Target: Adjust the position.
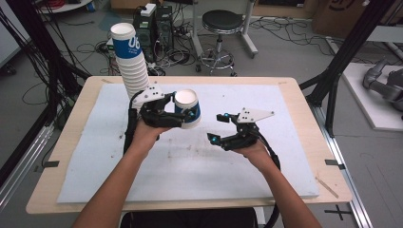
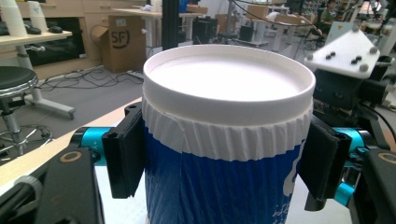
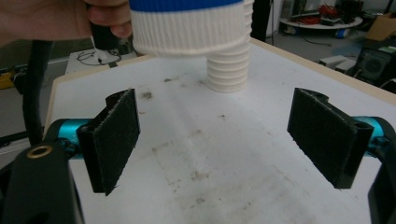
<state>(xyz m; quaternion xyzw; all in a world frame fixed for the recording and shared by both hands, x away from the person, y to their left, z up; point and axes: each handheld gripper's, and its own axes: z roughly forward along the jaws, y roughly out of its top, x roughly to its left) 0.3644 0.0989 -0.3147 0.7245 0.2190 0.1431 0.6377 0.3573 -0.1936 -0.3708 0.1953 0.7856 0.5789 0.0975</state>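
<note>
A blue and white paper cup hangs tilted above the mat, and my left gripper is shut on it. In the left gripper view the cup stands between the jaws with both black pads pressed on its sides, open mouth up. A tall leaning stack of like cups stands on the mat at the far left. My right gripper hovers open to the right of the cup. Its pads stand wide with only mat between them, and beyond them are the held cup's base and the foot of the stack.
A pale foam mat covers the wooden table. Beyond the far edge a black stool, computer cases and loose cables stand on the floor. A black frame post rises at the right.
</note>
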